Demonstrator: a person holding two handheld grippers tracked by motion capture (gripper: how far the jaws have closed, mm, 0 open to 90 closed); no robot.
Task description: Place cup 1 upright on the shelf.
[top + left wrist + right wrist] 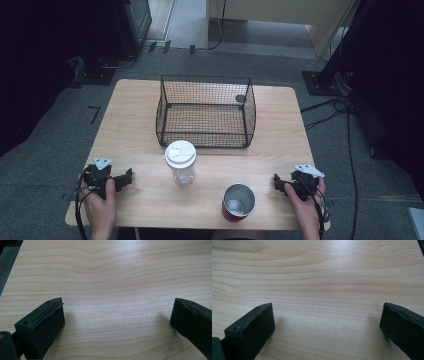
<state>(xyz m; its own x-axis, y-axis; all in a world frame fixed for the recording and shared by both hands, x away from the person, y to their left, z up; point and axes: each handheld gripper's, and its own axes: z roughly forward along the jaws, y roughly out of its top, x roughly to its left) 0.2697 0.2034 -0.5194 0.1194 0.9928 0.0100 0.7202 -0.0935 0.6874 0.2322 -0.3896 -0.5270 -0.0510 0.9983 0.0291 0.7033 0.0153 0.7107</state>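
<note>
A clear plastic jar with a white lid (180, 161) stands upright near the middle of the wooden table (135, 135). To its right, near the front edge, sits a red metal cup (238, 202), upright with its mouth up. My left gripper (126, 178) rests on the table at the front left, held by a hand, pointing toward the jar. In its own view, the left gripper (117, 312) is open over bare wood. My right gripper (278, 183) rests at the front right, aimed at the cup. In its own view, the right gripper (327, 312) stands open with nothing between the jaws.
A black wire basket (205, 111) stands behind the jar at the table's middle back. Cables run over the grey floor to the right of the table. Dark stands and furniture sit beyond the far edge.
</note>
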